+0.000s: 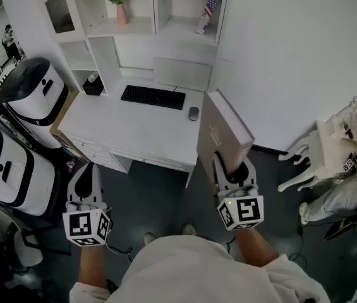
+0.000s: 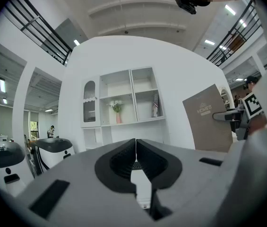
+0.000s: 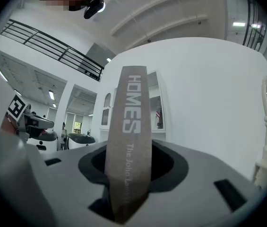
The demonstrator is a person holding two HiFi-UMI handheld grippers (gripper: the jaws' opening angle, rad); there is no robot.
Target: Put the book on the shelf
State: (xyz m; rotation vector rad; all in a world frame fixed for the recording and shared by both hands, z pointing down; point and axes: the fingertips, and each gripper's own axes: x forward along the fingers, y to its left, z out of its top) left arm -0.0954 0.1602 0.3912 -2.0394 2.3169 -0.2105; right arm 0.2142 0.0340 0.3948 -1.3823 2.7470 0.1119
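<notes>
A taupe hardcover book [image 1: 223,134] stands upright in the air at the white desk's right corner, with my right gripper [image 1: 233,171] shut on its lower edge. In the right gripper view its spine [image 3: 129,141], printed "HOMES", rises straight up between the jaws. My left gripper [image 1: 88,175] hangs empty over the dark floor at the left, and its jaws meet at the tips [image 2: 135,144]. The book also shows at the right of the left gripper view [image 2: 208,119]. The white shelf unit [image 1: 159,21] stands above the desk with open compartments.
On the white desk [image 1: 121,131] lie a black keyboard [image 1: 153,96], a mouse [image 1: 193,113] and a black box [image 1: 92,84]. The shelf holds a pink vase with flowers [image 1: 121,6] and a small flag [image 1: 208,11]. White robots [image 1: 33,96] stand left, white ornate furniture [image 1: 333,147] right.
</notes>
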